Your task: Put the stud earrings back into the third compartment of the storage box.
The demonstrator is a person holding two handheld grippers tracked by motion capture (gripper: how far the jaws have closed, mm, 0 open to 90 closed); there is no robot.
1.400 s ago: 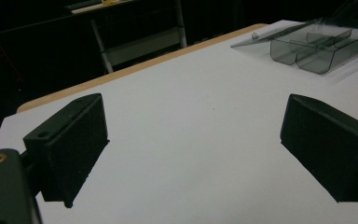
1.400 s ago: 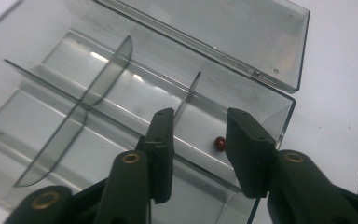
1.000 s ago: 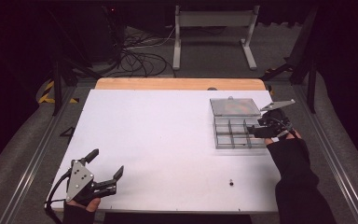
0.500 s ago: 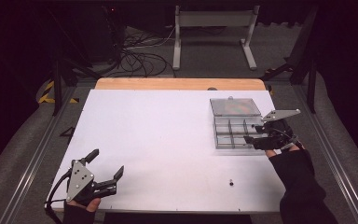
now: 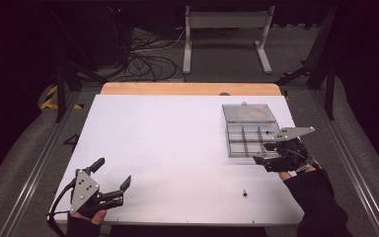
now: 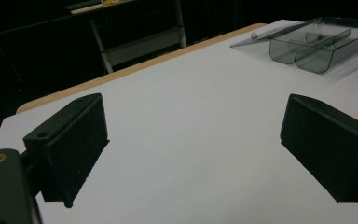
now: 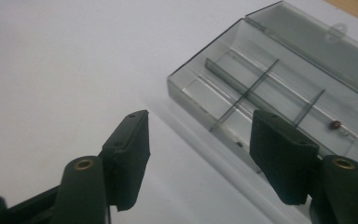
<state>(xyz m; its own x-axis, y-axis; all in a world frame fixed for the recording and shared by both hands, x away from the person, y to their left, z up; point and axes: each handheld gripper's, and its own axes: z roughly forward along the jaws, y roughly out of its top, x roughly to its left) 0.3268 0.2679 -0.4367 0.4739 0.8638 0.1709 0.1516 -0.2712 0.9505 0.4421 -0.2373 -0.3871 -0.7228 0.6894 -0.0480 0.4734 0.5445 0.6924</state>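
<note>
A white tabletop [image 5: 177, 148] edged with a pale wooden strip [image 5: 190, 89] carries a smoky grey, see-through compartment box [image 5: 249, 131]. Both grippers' fingers [image 7: 130, 149] are matt black, with grey top plates [image 5: 85, 190].

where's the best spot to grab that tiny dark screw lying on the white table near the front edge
Probably the small dark screw is best pinched across its middle, coming straight down from above: it looks to lie flat on the bare white table, apart from the clear plastic compartment box. The open right gripper is nearest.
</note>
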